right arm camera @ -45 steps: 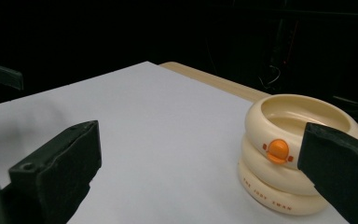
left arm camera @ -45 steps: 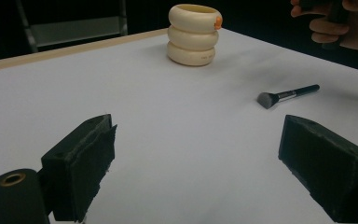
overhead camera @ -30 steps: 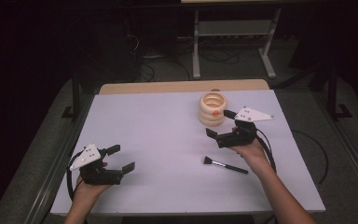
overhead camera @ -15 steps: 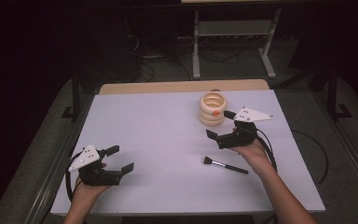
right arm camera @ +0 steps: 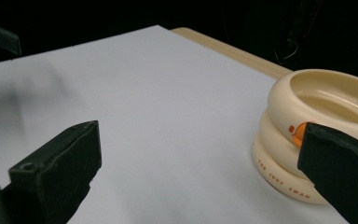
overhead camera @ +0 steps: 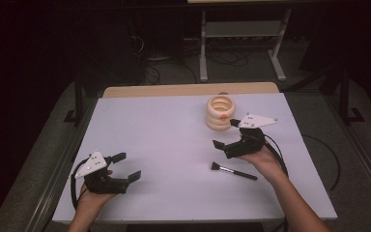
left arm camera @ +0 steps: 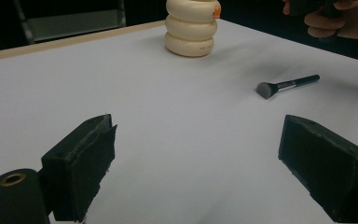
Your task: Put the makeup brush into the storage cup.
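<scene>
brush (overhead camera: 233, 171) lies on white table (overhead camera: 164, 140), dark room around.

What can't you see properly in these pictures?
- Bottom of the cream ringed holder: hidden by its own wall in the right gripper view.
- Its small lettering, same view: partly covered by the right claw, too small elsewhere.
- Makeup brush bristles: too small in the high view.
- Left claw body: cut off by the bottom edge.
</scene>
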Demonstrator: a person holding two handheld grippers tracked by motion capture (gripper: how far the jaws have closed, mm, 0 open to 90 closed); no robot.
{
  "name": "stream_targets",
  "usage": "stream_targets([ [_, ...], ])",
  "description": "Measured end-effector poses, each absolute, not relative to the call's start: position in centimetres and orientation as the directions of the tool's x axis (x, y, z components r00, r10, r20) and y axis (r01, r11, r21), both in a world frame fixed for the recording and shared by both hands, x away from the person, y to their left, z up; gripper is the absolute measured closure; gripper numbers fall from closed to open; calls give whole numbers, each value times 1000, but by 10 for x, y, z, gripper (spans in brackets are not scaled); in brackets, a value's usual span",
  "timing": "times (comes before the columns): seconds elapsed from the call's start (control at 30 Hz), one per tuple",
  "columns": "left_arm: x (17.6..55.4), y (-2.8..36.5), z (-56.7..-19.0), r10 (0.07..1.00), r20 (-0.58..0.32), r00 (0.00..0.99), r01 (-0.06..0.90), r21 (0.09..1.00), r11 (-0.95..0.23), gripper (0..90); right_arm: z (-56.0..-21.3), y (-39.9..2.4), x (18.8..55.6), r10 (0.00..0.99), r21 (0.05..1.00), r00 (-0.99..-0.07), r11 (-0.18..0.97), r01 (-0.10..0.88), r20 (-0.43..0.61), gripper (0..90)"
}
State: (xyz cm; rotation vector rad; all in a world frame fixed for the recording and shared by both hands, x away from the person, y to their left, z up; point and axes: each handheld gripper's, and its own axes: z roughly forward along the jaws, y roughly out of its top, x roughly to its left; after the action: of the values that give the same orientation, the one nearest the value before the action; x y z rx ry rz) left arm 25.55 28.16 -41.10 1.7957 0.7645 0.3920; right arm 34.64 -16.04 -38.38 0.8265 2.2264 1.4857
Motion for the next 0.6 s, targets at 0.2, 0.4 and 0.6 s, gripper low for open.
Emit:
stream_targets([
  [0.2, 255, 281, -412, 667, -107, 737, 313, 929, -198, 101, -382, -158, 345, 626, 898, -779, 322, 300, 35, 0],
  [0.4, 255, 281, -412, 667, -111, 737, 315, 929, -194, 101, -381, -156, 345, 610, 870, -792, 378, 316, 22, 0],
  [0.6, 256, 281, -412, 668, -111, 736, 316, 929, -193, 102, -381, -153, 344, 597, 836, -802, 433, 338, 16, 0],
])
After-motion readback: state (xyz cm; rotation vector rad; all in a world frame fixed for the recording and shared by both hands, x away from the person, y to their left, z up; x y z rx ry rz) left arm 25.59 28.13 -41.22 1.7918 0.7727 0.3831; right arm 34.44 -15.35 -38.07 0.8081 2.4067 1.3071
